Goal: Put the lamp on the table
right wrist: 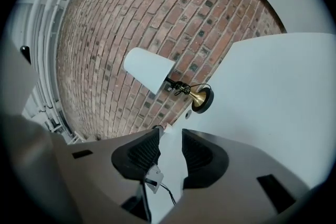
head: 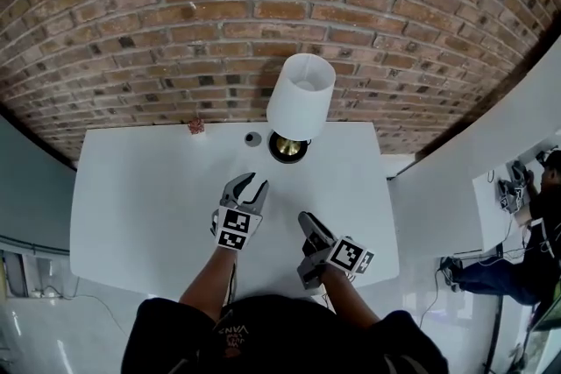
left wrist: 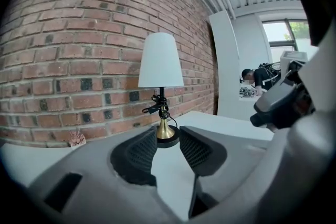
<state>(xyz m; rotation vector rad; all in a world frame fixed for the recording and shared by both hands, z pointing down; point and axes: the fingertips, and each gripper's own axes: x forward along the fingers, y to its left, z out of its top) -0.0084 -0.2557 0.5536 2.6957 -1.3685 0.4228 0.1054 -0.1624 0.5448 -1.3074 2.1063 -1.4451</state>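
Observation:
The lamp, with a white shade (head: 301,96) and a brass foot on a black base (head: 287,147), stands upright at the back edge of the white table (head: 131,206), close to the brick wall. A black cord is bundled round its stem (left wrist: 160,107). My left gripper (head: 252,185) hovers over the table a short way in front of the lamp, pointing at the base (left wrist: 165,134); its jaws are open with nothing between them. My right gripper (head: 308,223) sits nearer the front edge, further from the lamp (right wrist: 148,70), jaws open and apart from it.
A small dark round thing (head: 253,138) lies just left of the lamp base, and a small red object (head: 196,127) sits further left by the wall. A white partition and a second white table (head: 517,144) stand at the right, with a person (head: 535,223) beside them.

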